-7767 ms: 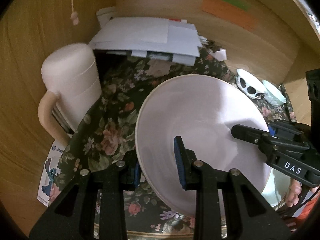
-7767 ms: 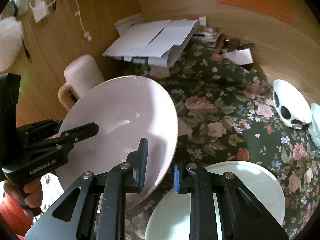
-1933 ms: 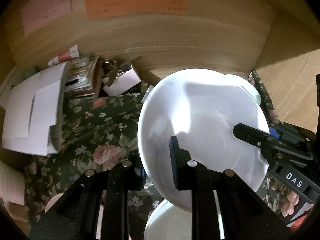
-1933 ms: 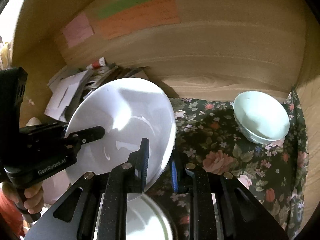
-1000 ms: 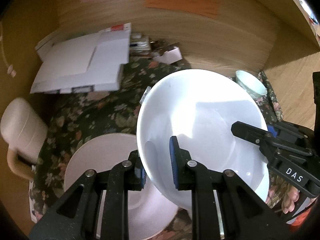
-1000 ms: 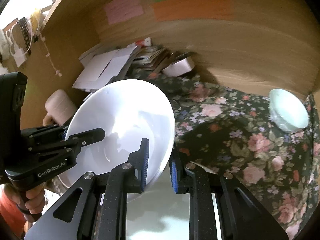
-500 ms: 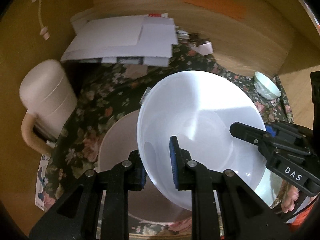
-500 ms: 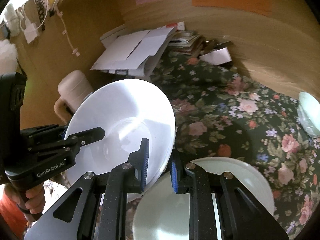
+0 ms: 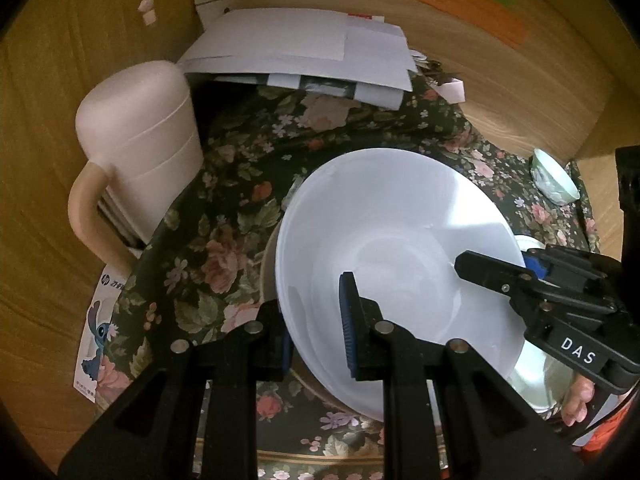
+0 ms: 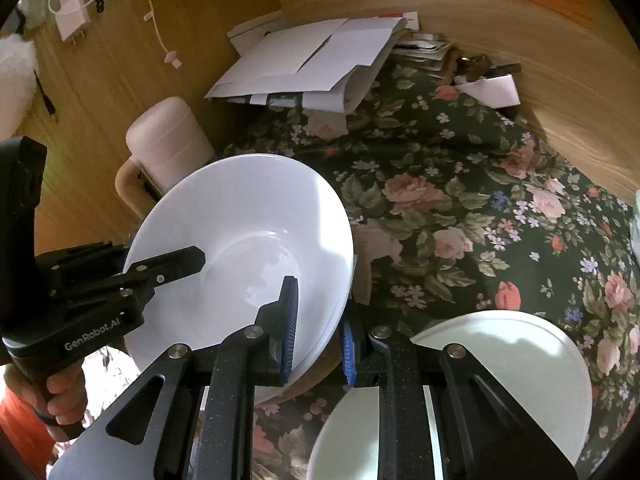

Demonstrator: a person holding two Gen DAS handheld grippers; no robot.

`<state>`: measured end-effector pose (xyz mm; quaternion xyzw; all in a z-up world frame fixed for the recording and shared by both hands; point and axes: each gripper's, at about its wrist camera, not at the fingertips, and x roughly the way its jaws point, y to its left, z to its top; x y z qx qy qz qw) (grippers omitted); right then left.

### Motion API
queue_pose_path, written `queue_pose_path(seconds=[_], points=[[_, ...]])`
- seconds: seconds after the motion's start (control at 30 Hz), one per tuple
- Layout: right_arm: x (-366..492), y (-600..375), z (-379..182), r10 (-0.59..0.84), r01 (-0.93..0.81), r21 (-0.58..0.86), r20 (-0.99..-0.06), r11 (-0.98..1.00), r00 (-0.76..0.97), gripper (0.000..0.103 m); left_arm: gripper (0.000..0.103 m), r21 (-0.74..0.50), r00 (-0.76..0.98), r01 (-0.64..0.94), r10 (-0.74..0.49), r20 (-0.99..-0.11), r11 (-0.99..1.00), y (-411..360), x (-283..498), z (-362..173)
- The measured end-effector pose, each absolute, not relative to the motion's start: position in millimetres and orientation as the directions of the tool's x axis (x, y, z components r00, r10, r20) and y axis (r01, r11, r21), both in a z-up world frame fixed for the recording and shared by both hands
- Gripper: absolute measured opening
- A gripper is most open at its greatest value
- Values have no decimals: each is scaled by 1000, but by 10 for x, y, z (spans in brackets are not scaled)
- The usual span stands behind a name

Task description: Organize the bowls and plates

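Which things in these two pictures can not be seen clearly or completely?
- Pinkish plate, left wrist view: mostly hidden under the white bowl.
- Small green bowl, left wrist view: too small for detail.
- Pale green plate, right wrist view: near part hidden by right gripper.

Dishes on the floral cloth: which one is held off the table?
The white bowl, clamped at opposite rims by both hand-held grippers; the pale green plate lies flat on the cloth.
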<state>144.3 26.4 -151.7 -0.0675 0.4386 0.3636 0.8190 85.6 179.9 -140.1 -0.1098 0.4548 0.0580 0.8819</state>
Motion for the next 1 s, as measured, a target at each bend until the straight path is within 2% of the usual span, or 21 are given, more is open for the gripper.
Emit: queue_pose_path(seconds=[0.13, 0.5, 1.0], points=[[1462, 277, -1553, 527, -652, 206, -777, 730, 345, 20, 20, -146, 577, -206, -1, -817, 967, 1848, 845, -1438], [1417, 272, -1499, 513, -659, 167, -773, 733, 374, 20, 20, -102, 582, -203, 37, -813, 974, 1795, 907, -1473], [1415, 210, -1491, 529, -644, 197, -762, 739, 374, 22, 22, -59, 572, -200, 68, -817, 978, 1755, 1036, -1496]])
